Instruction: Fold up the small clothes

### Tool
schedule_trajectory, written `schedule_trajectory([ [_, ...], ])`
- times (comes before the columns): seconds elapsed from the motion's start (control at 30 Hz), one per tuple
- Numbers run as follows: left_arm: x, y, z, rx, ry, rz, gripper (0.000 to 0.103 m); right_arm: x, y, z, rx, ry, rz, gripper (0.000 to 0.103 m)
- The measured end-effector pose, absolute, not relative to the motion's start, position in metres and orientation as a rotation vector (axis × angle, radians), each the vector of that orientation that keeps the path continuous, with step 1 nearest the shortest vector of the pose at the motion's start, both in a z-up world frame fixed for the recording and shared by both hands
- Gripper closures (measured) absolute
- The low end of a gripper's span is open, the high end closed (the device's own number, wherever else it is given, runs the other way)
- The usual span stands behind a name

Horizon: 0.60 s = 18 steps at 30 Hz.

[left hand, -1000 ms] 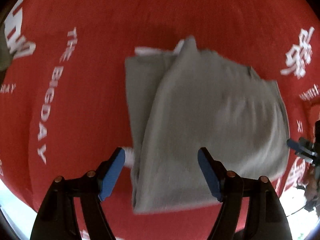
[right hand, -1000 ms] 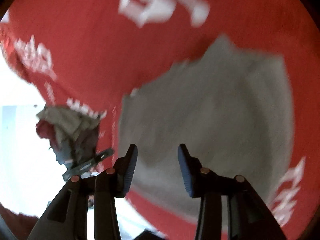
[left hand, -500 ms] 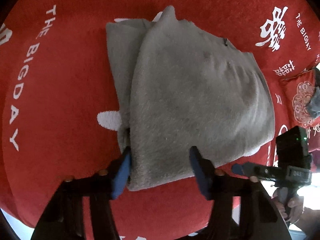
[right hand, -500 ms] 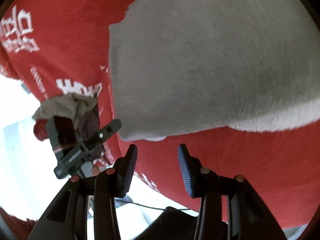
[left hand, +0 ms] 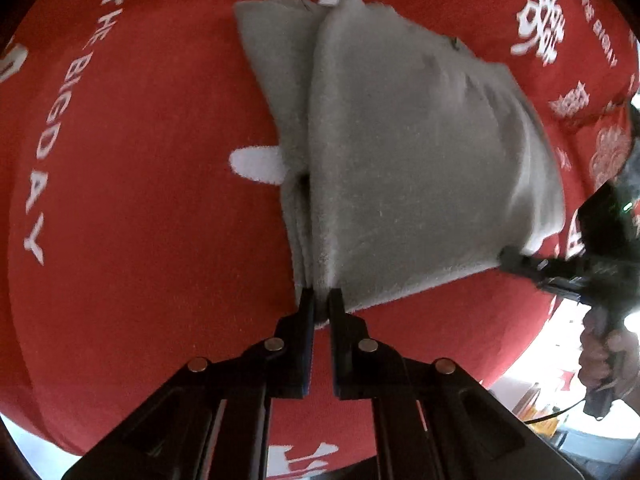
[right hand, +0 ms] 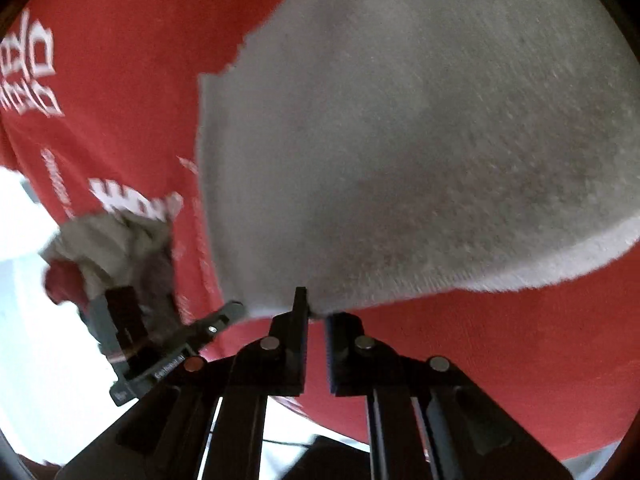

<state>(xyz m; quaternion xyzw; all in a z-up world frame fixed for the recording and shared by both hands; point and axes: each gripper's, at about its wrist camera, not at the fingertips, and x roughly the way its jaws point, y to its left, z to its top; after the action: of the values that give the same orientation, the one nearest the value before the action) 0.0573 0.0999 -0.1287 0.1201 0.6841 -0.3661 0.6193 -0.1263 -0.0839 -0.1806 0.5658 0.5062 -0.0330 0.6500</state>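
Note:
A grey fleece garment (left hand: 408, 152) lies folded on a red cloth with white lettering (left hand: 140, 200). My left gripper (left hand: 321, 300) is shut on the garment's near left corner, where several layers meet. My right gripper (right hand: 316, 312) is shut on the near edge of the same garment (right hand: 420, 140), close to its other near corner. The right gripper also shows at the right of the left wrist view (left hand: 540, 270), touching the garment's near right corner. The left gripper shows in the right wrist view (right hand: 216, 326) at that corner's left.
A heap of crumpled clothes (right hand: 116, 252) lies at the left of the right wrist view, by the red cloth's edge. The red cloth's near edge (left hand: 500, 372) drops off to a bright floor. A red cushion (left hand: 608, 152) sits at the far right.
Both grippers have moved onto the garment's near edge and shut on it; half a second ago both were open, just short of the edge.

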Motion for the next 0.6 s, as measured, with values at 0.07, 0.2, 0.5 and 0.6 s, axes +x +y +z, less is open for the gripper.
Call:
schedule_trajectory([
  [0.07, 0.057, 0.099, -0.125, 0.266, 1.563, -0.824, 0.095, -0.129, -0.082, -0.188, 1.285, 1.171, -0.081, 0.098],
  [0.2, 0.047, 0.09, -0.112, 0.333, 1.516, -0.762, 0.095, -0.135, -0.079, -0.187, 1.262, 1.192, -0.071, 0.098],
  [0.5, 0.027, 0.072, -0.085, 0.434, 1.472, -0.676, 0.095, -0.138, -0.071, -0.152, 1.104, 1.243, -0.04, 0.093],
  [0.6, 0.018, 0.057, -0.071, 0.439, 1.444, -0.692, 0.004, -0.138, -0.074, -0.135, 1.095, 1.214, -0.064, 0.093],
])
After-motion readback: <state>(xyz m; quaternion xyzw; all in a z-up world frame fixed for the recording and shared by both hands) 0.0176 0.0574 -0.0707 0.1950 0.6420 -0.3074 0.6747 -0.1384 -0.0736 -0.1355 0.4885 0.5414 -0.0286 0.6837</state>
